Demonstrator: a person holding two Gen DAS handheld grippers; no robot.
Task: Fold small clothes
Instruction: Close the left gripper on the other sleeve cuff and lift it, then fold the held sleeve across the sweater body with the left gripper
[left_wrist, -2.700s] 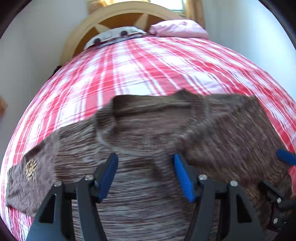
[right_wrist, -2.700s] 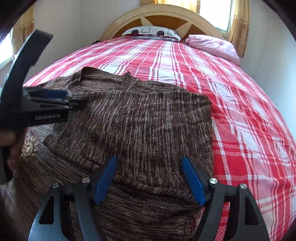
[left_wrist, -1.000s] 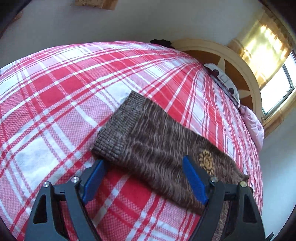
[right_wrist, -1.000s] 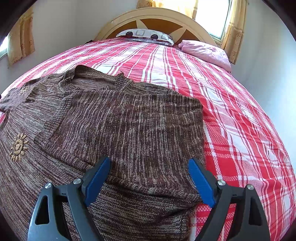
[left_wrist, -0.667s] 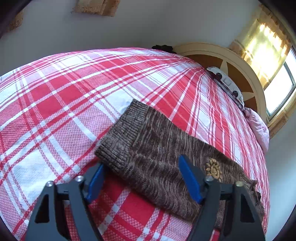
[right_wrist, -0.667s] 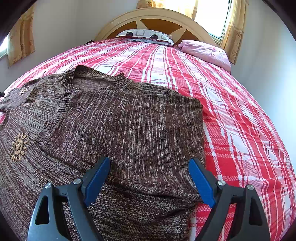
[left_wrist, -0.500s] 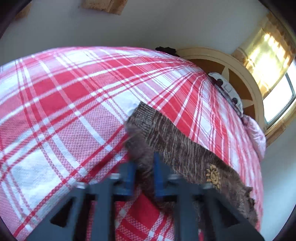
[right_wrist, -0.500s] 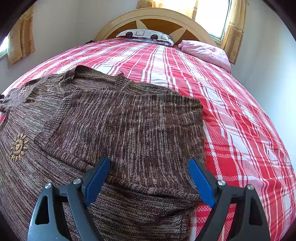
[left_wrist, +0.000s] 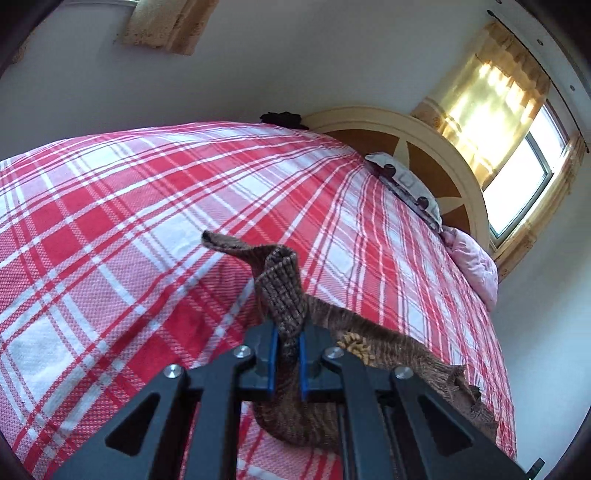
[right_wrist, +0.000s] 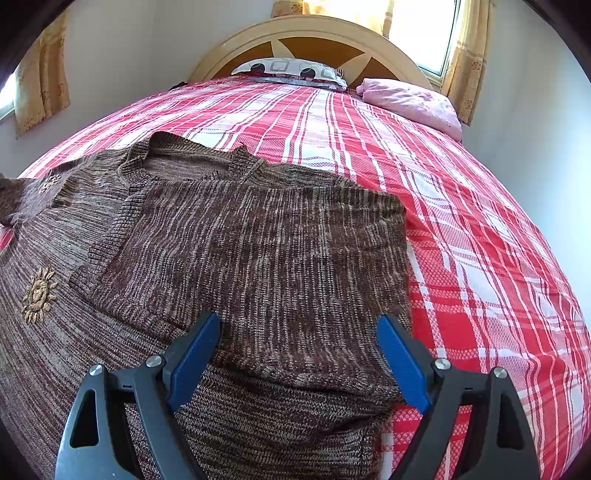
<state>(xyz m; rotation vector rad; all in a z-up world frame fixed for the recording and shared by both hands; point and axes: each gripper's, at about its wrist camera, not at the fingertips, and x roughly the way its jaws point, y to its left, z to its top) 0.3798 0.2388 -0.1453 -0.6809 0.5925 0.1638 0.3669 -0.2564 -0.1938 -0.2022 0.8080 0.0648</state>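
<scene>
A brown knitted sweater (right_wrist: 258, 251) lies spread on the bed, its right side folded in over the body. Small tan sun patches (right_wrist: 38, 293) mark the fabric. In the left wrist view my left gripper (left_wrist: 287, 343) is shut on the ribbed cuff of the left sleeve (left_wrist: 282, 280), which stands lifted off the cover while the rest of the sleeve trails down to the right. My right gripper (right_wrist: 297, 354) hovers open over the folded part near the sweater's hem, with nothing pinched between its blue pads (right_wrist: 194, 352).
The bed has a red and white plaid cover (right_wrist: 461, 229). A patterned pillow (right_wrist: 291, 72) and a pink pillow (right_wrist: 410, 101) lie by the curved wooden headboard (right_wrist: 314, 40). Walls and curtained windows surround the bed.
My left gripper closed on the sleeve cuff and raised it off the cover; the cuff now stands upright between the pads. The right gripper has stayed still and open.
</scene>
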